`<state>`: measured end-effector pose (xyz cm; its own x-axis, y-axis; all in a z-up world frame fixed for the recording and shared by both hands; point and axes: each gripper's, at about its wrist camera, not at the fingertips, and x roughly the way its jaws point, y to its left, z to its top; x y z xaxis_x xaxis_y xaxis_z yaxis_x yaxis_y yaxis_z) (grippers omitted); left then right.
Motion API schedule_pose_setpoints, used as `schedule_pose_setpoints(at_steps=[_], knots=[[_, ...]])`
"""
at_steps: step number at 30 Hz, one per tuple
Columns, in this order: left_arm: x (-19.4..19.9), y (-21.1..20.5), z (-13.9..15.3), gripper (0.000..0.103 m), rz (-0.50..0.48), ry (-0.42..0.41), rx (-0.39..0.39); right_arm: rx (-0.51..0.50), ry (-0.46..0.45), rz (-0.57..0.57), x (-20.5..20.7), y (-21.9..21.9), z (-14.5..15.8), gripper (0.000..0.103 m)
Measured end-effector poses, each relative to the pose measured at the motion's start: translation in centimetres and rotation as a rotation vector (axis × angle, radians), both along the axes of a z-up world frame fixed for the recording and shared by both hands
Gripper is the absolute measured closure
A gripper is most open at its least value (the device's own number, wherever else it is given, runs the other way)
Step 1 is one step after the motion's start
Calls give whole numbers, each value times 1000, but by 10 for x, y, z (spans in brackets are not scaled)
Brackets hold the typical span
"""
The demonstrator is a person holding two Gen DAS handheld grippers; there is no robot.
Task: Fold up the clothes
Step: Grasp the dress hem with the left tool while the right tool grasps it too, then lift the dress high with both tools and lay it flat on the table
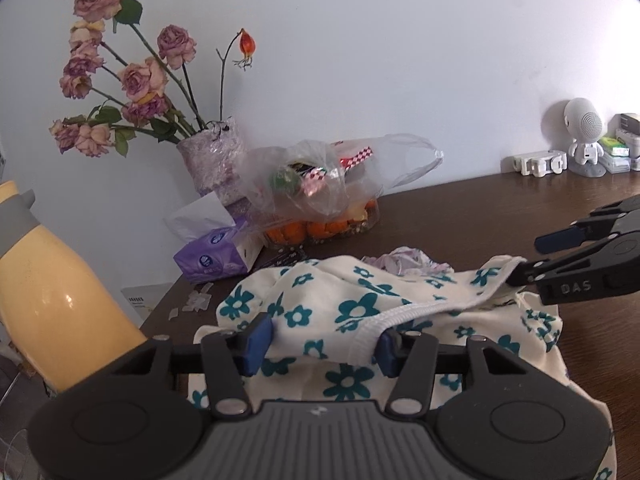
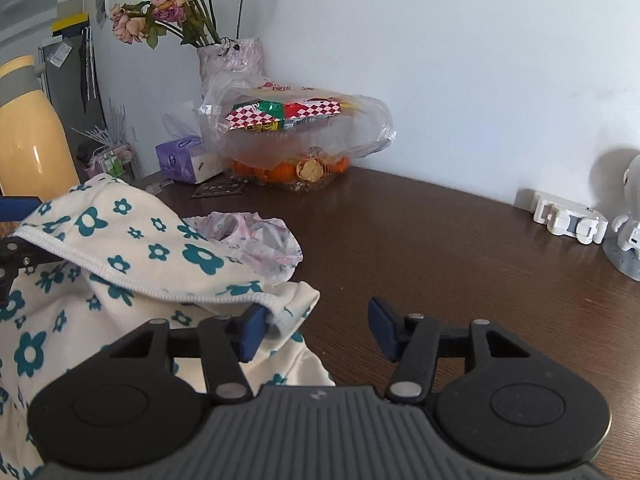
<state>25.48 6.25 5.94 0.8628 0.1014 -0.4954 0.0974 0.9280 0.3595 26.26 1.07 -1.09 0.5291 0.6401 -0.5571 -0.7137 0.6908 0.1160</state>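
Both grippers (image 1: 324,346) (image 2: 318,330) spread wide, only touching shirt (image 1: 320,304) hem; could slip off, fall crumpled.

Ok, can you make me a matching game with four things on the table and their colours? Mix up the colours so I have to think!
Things:
1. tissue box
2. big bottle
3. little astronaut figure
4. flowers printed on the cream garment

Colours:
A. white
B. teal
C. purple
D. yellow

Pairs: 1-C, 2-D, 3-A, 4-B
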Motion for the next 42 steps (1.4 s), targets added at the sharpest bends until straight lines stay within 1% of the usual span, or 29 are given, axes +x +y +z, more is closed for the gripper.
schedule_pose_setpoints(at_steps=[2, 3, 5, 7, 8, 9, 10, 11, 12, 13, 15, 17, 21, 25, 29, 31, 35, 39, 42], knots=[[1, -4, 2, 51, -12, -5, -7, 4, 20, 7, 2, 5, -2, 52], [1, -6, 3, 50, -17, -6, -10, 9, 34, 10, 3, 7, -3, 55], [3, -10, 4, 50, -17, -12, -7, 19, 55, 12, 4, 12, -4, 62], [6, -13, 4, 51, -5, -18, -2, 30, 77, 13, 5, 17, -5, 73], [7, -13, 4, 53, 3, -20, -5, 37, 87, 13, 5, 19, -4, 75], [9, -12, 4, 61, 10, -22, -10, 45, 97, 11, 5, 19, -3, 81], [12, -11, 5, 67, 16, -22, -16, 54, 106, 8, 5, 19, -3, 88], [14, -9, 5, 81, 24, -17, -24, 62, 116, 6, 5, 19, -2, 92], [17, -6, 6, 92, 29, -8, -44, 71, 125, 4, 5, 20, -1, 94], [19, -2, 7, 94, 29, 1, -77, 79, 135, 2, 5, 20, 0, 96], [21, 7, 12, 99, 24, 11, -151, 96, 151, -3, 6, 19, 3, 97], [21, 10, 19, 100, 33, -3, -165, 110, 148, -11, 7, 15, 13, 97], [16, 11, 42, 101, 10, -39, -208, 116, 101, -32, 7, 5, 44, 98], [8, 3, 77, 101, -9, -88, -235, 140, 12, -61, 2, -11, 98, 98], [-5, -5, 128, 101, -16, -159, -284, 158, -113, -86, -12, -31, 165, 98], [-16, -12, 162, 101, -20, -215, -302, 166, -185, -106, -25, -44, 203, 98], [-51, -28, 237, 101, -40, -358, -319, 195, -335, -153, -56, -76, 285, 98], [-99, -40, 317, 101, -75, -496, -368, 244, -487, -212, -101, -119, 368, 98], [-138, -49, 365, 101, -99, -581, -404, 277, -593, -258, -138, -150, 421, 98]])
